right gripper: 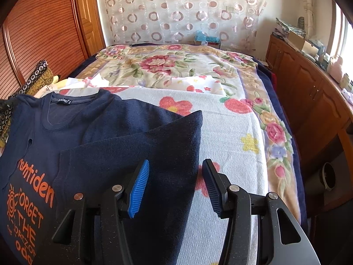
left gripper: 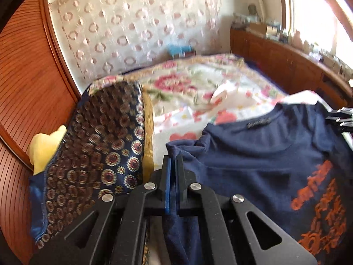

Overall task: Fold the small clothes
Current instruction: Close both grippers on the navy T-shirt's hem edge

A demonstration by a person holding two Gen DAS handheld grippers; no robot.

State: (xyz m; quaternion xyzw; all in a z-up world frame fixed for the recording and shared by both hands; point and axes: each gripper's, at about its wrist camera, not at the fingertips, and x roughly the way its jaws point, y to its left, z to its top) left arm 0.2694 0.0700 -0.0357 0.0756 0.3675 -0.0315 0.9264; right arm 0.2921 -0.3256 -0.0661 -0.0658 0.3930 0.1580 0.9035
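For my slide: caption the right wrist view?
Open right tongs hover over navy T-shirt's folded sleeve on floral bed.

T-shirt [right gripper: 92,132] on towel [right gripper: 231,137] on bed [right gripper: 154,66]; cushion [left gripper: 99,154] left; cabinet [right gripper: 308,92] right.

Left tongs [left gripper: 173,163] clamped tight, right tongs [right gripper: 175,167] spread wide.

The navy T-shirt [right gripper: 92,132] carries orange print on its chest [right gripper: 24,216]: below a partly hidden word ending "mtiden" stand the lines "FORGET" and "THE", then smaller lines too creased to read. Inside the shirt's collar, a small neck label [right gripper: 64,101] bears white letters too small to read surely.
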